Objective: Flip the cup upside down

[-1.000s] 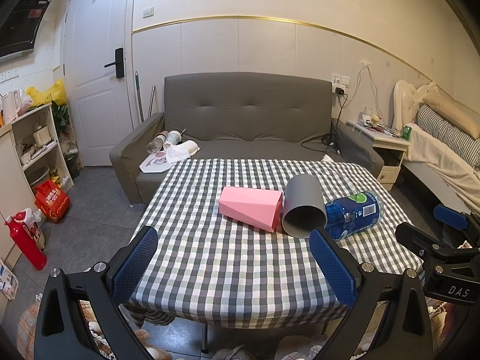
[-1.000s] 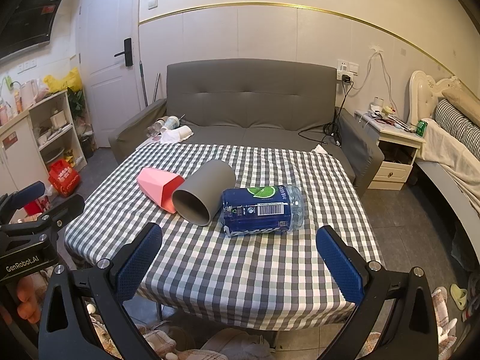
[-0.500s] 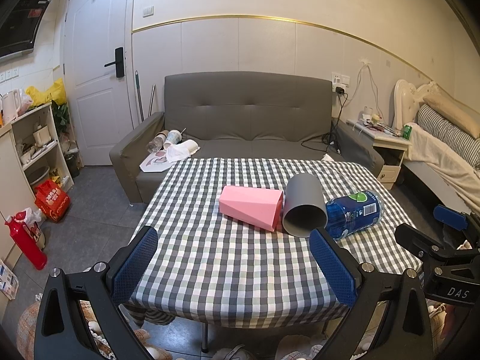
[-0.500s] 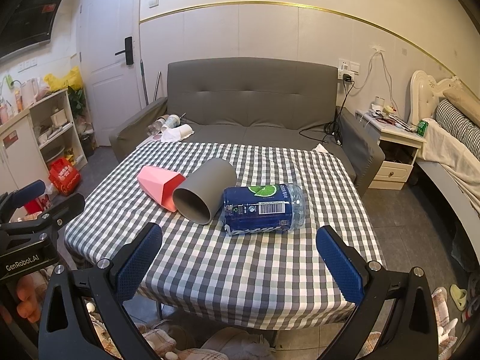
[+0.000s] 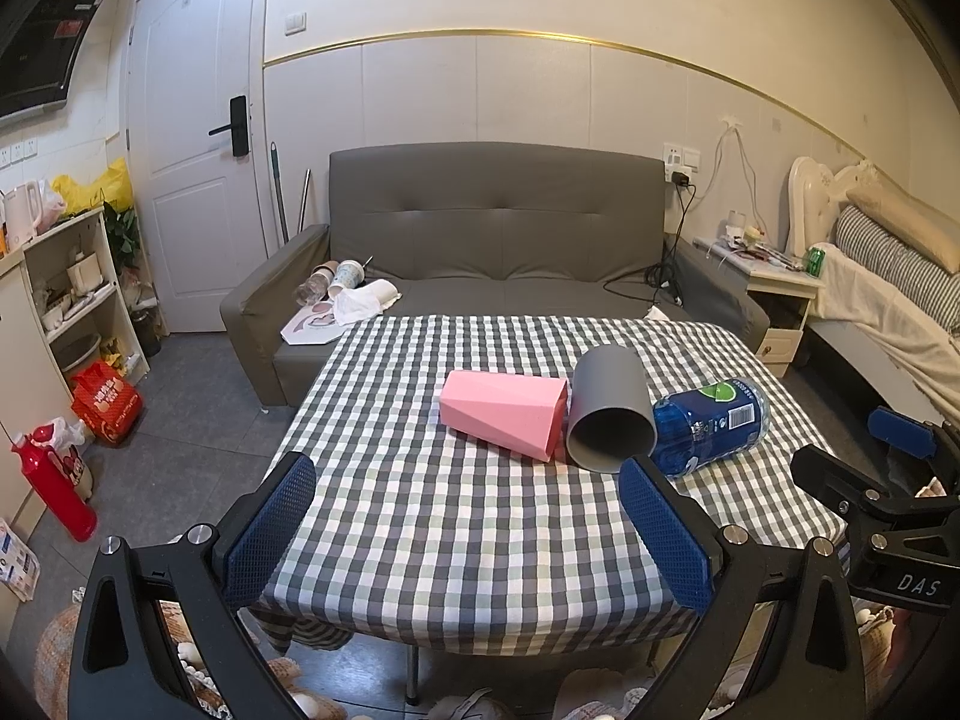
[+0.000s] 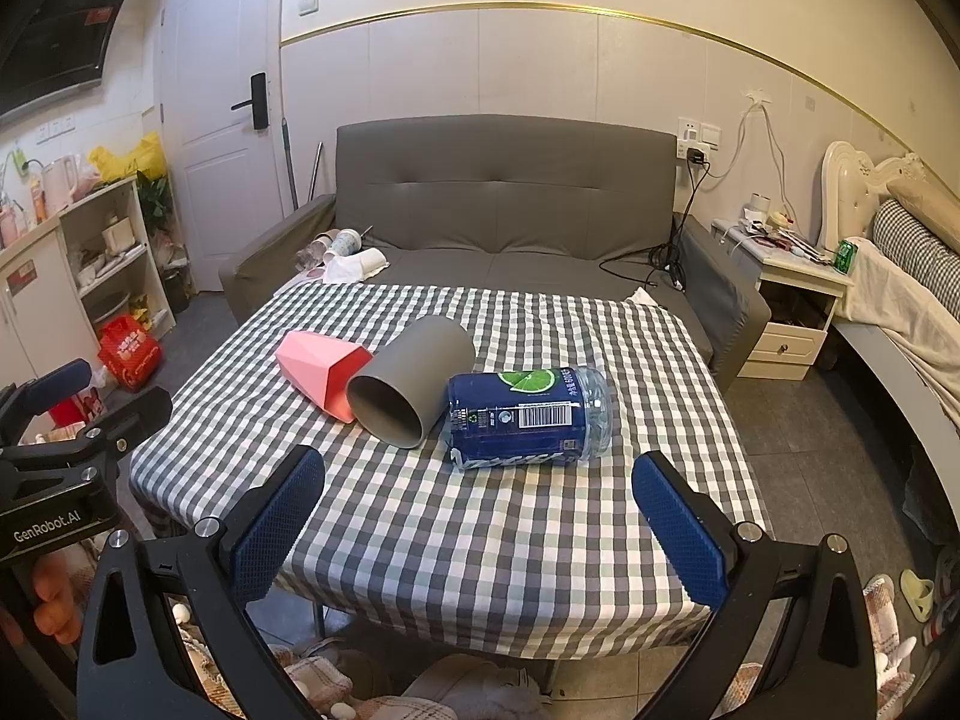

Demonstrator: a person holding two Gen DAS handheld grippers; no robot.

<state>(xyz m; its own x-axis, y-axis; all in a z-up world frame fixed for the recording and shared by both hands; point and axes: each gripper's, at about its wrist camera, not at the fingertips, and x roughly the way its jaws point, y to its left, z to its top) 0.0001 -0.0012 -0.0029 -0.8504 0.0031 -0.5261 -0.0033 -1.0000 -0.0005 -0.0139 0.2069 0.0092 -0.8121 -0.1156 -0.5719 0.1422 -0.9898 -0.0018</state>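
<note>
Three things lie on their sides in a row on the checked tablecloth (image 5: 480,516): a pink faceted cup (image 5: 504,414), a grey round cup (image 5: 609,414) with its mouth toward me, and a blue-labelled clear bottle (image 5: 711,420). They show in the right wrist view too: pink cup (image 6: 321,369), grey cup (image 6: 411,378), bottle (image 6: 528,417). My left gripper (image 5: 468,534) is open and empty, held before the table's near edge. My right gripper (image 6: 480,525) is open and empty, also short of the things.
A grey sofa (image 5: 498,240) stands behind the table with cups and paper on its left seat. A shelf (image 5: 66,294) and door are at the left, a nightstand (image 5: 774,294) and bed at the right. A red extinguisher (image 5: 51,480) stands on the floor.
The right wrist view has crept slightly closer to the table. The cups and bottle have not moved, and both grippers stay open.
</note>
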